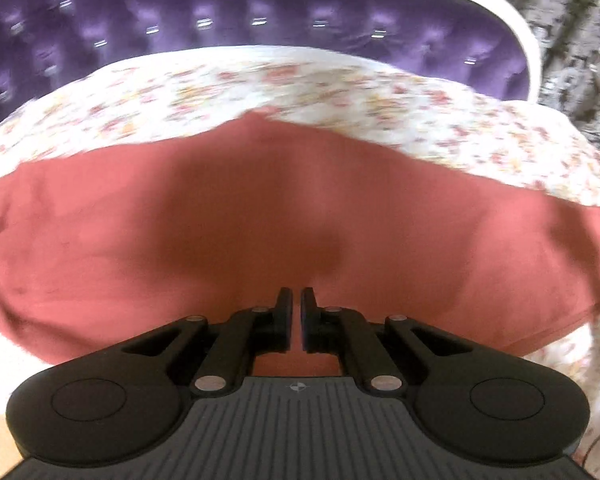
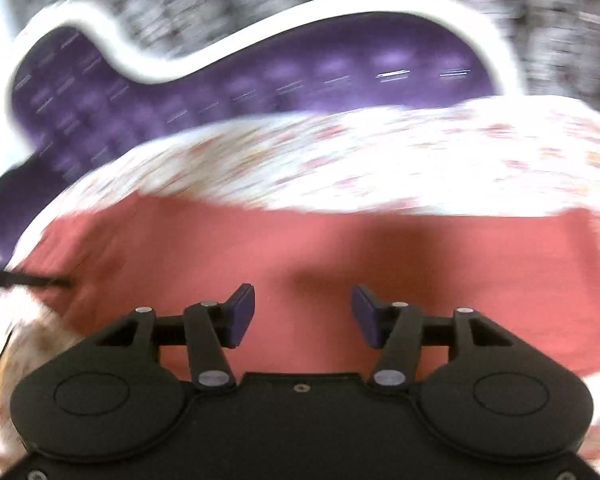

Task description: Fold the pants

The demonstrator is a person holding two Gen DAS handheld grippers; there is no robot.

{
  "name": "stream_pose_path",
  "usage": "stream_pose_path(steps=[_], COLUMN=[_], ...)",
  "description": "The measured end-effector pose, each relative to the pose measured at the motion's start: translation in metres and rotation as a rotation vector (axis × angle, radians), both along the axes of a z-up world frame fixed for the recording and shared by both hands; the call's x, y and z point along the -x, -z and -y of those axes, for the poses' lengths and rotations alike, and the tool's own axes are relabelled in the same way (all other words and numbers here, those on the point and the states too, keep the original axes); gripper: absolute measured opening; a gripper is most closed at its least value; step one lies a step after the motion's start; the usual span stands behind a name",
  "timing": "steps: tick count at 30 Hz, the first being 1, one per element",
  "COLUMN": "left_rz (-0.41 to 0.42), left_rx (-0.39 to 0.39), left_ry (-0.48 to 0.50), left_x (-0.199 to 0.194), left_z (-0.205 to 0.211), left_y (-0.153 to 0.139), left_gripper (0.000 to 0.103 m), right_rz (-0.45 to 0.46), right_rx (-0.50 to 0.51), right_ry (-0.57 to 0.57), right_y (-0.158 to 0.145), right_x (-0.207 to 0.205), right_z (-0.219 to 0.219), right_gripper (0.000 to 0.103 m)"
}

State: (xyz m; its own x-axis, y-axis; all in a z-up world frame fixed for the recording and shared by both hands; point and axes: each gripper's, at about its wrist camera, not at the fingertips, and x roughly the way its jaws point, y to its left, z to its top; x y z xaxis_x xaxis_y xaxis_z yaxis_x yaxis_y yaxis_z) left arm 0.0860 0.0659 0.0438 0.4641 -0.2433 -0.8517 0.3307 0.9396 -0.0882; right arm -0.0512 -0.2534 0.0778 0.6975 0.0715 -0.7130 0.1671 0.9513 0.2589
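Daylight is bright and my right view smears sideways, washing out the white floral bedsheet point(image 2: 420, 160), while fisheye bends both edges.

Motion blur smears the floral sheet point(image 2: 420, 160) and headboard point(image 2: 260, 92) in the right wrist view.

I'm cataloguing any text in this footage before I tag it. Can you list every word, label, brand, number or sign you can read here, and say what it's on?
No readable text in either view.
left gripper: its base bears only a small round crosshair mark, with no letters or numbers.
right gripper: plain black, no label.
pants: plain red cloth, no tag visible.
floral bedsheet and purple headboard: pattern and tufting only; the right wrist view is motion-blurred.
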Motion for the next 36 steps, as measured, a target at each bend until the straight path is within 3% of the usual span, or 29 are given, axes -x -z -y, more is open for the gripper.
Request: stream_pose_path(steps=[4, 8, 11, 17, 20, 24, 26, 27, 28, 33, 36], left_rz=[-0.017, -0.056, -0.058, -0.077, -0.077, -0.069, -0.070, -0.072, -0.070, -0.026, -0.022], left_rx=[0.005, -0.030, -0.058, -0.067, -0.085, -0.117, -0.108, -0.096, -0.084, -0.068, -0.042], left_ry=[0.087, 0.140, 0.155, 0.139, 0.142, 0.156, 0.160, 0.165, 0.172, 0.205, 0.239], left_x=[0.004, 0.010, 0.021, 0.031, 0.031, 0.030, 0.029, 0.029, 0.028, 0.021, 0.017], left_z=[0.045, 0.072, 0.074, 0.070, 0.074, 0.084, 0.088, 0.090, 0.094, 0.128, 0.156], left_y=[0.010, 0.028, 0.037, 0.032, 0.030, 0.029, 0.026, 0.023, 0.020, 0.004, 0.005], left_gripper=[0.004, 0.004, 0.005, 0.005, 0.005, 0.004, 0.004, 0.005, 0.005, 0.005, 0.005], right_rz=[-0.002, -0.047, -0.076, -0.101, -0.064, -0.055, -0.061, -0.068, -0.091, -0.058, -0.028], right_rx=[0.036, 0.065, -0.031, -0.213, -0.245, -0.373, -0.412, -0.422, -0.416, -0.257, -0.271], right_ry=[0.206, 0.326, 0.368, 0.328, 0.287, 0.230, 0.219, 0.217, 0.233, 0.285, 0.310], right_y=[-0.003, 0.005, 0.022, 0.057, 0.058, 0.063, 0.064, 0.064, 0.066, 0.043, 0.029], right_x=[0.023, 0.032, 0.031, 0.032, 0.036, 0.038, 0.039, 0.040, 0.039, 0.043, 0.048], right_z=[0.070, 0.126, 0.162, 0.186, 0.182, 0.191, 0.195, 0.195, 0.193, 0.177, 0.179], right_gripper=[0.061, 0.061, 0.061, 0.063, 0.066, 0.066, 0.059, 0.025, 0.015, 0.012, 0.010])
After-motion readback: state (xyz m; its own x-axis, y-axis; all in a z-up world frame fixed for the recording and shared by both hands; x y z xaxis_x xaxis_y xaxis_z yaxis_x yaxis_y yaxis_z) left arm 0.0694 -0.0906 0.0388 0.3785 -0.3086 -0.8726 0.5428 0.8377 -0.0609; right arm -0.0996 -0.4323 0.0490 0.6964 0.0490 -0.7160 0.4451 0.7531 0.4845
